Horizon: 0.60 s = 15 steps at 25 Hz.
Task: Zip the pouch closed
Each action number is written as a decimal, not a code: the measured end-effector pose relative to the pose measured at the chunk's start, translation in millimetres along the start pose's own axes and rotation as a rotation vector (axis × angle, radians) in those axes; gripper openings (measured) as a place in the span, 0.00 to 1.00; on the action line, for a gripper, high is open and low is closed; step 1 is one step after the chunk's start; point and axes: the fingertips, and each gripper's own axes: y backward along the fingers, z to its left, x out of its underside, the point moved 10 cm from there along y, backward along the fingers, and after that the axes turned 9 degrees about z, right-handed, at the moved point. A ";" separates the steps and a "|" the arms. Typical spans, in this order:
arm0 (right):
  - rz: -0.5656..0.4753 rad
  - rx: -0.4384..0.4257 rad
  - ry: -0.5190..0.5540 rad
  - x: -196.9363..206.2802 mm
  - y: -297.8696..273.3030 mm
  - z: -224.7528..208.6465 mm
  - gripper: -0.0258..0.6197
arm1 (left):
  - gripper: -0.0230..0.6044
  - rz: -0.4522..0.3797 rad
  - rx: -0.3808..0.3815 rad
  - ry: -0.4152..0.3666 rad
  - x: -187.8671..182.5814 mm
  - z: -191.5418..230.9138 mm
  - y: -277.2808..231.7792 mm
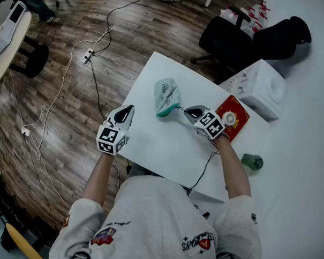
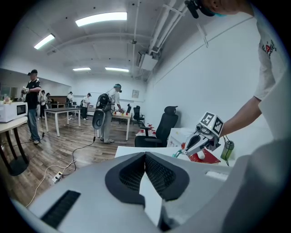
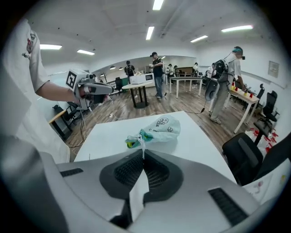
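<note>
Pouch (image 1: 166, 96) lies mid-bench (image 1: 168, 147) in the head view, with the right gripper (image 1: 188, 112) at its teal end and the left gripper (image 1: 127, 111) well apart.

Left gripper view: jaws together, nothing in them.

Right gripper view: jaws clamped on the white pull cord (image 3: 142, 144).

I'd pin the pouch with the left one first, else it probably just lifts.

L gripper (image 1: 129, 108) jaws closed, empty, R gripper (image 1: 187, 110) pinching pull cord (image 3: 142, 144), forearms (image 1: 99, 174) fwd
</note>
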 end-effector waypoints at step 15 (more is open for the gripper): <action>-0.184 0.073 -0.068 -35.1 57.5 18.6 0.05 | 0.05 -0.042 0.025 -0.029 -21.8 -9.0 11.3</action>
